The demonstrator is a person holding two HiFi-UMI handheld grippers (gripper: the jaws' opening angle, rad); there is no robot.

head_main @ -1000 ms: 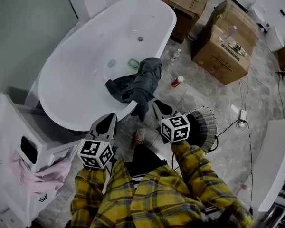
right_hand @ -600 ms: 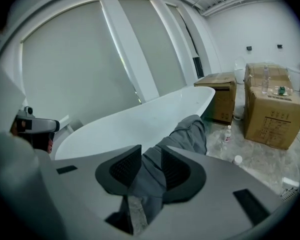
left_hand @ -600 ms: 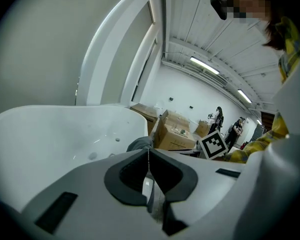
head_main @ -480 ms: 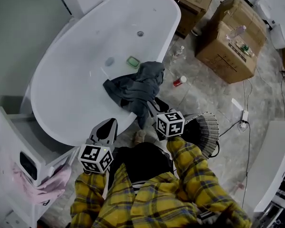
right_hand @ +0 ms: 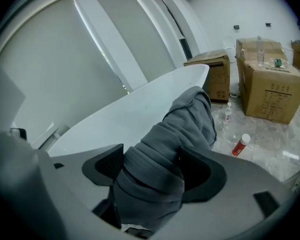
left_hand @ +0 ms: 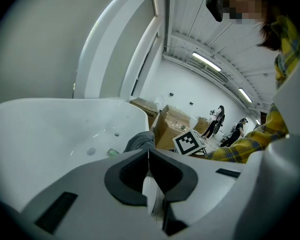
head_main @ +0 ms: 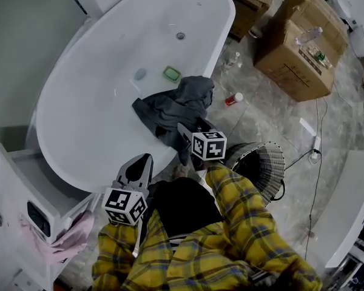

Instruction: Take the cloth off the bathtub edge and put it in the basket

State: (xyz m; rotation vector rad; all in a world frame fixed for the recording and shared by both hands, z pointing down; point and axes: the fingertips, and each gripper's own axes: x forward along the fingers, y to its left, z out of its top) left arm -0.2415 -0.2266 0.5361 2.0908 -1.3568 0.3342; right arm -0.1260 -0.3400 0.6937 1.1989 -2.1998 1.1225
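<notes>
A dark grey cloth (head_main: 177, 107) hangs over the near rim of the white bathtub (head_main: 222, 34), its end drooping down the outside. My right gripper (head_main: 190, 133) has reached that hanging end. Its jaws are opening wide, and the bunched cloth (right_hand: 177, 131) lies between them without being pinched. In the right gripper view the right gripper (right_hand: 152, 166) faces along the tub. My left gripper (head_main: 138, 164) is shut and empty, held low beside the tub; its own view shows the left gripper (left_hand: 148, 154) with the cloth (left_hand: 140, 141) beyond. The wire basket (head_main: 264, 162) stands on the floor at my right.
Cardboard boxes (head_main: 297, 47) stand beyond the tub on the tiled floor. A red bottle (head_main: 233, 99) lies near the cloth. A green soap (head_main: 171, 74) sits inside the tub. A white cabinet with a pink cloth (head_main: 67, 235) is at the lower left. Cables (head_main: 312, 156) run right of the basket.
My right gripper has moved forward and up from near the basket to the cloth's hanging end, and its jaws have spread apart around it. The left gripper has barely moved.
</notes>
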